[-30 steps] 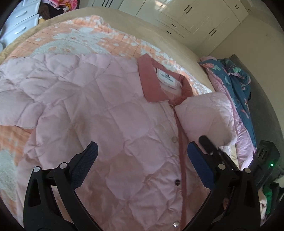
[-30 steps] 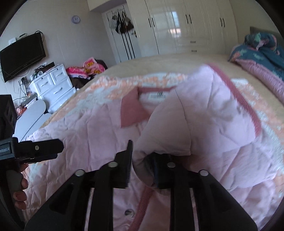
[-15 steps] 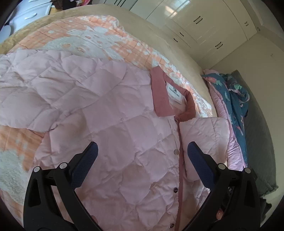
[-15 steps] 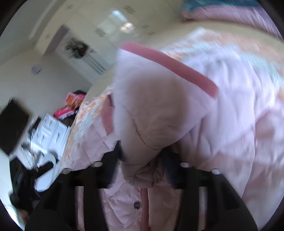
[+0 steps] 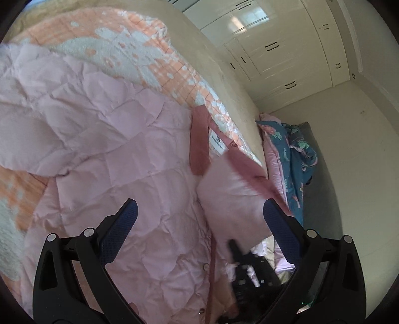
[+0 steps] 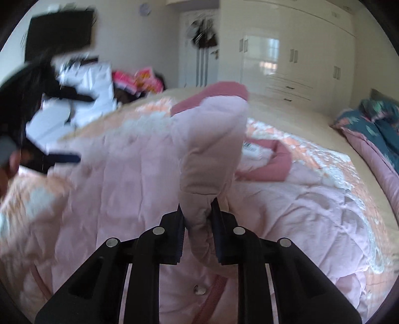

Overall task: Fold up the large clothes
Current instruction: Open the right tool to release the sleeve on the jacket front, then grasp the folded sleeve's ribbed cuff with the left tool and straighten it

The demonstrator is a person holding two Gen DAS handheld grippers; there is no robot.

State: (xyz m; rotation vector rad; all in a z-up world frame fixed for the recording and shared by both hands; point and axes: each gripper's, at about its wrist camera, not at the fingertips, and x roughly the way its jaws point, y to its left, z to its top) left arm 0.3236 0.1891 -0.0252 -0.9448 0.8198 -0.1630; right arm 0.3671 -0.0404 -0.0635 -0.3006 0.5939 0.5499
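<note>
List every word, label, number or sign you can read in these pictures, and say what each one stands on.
No text can be read.
White neck label inside the collar of the pink quilted jacket: dark print, too small to read.
The same label in the right wrist view: blurred.
Round wall clock: blurred; no numbers legible.

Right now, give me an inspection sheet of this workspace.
Surface: bed under an orange and white blanket.
Job's things: pink quilted jacket spread out front up, dark pink collar open; its sleeve lifted.
Clutter: blue floral bedding at the bed's far end.
Grippers: left tool open, empty, above the jacket; right tool closing, pads pinching the sleeve.
Cables: nothing seen.
Surroundings: white wardrobes, wall television, white drawers, blurred.
</note>
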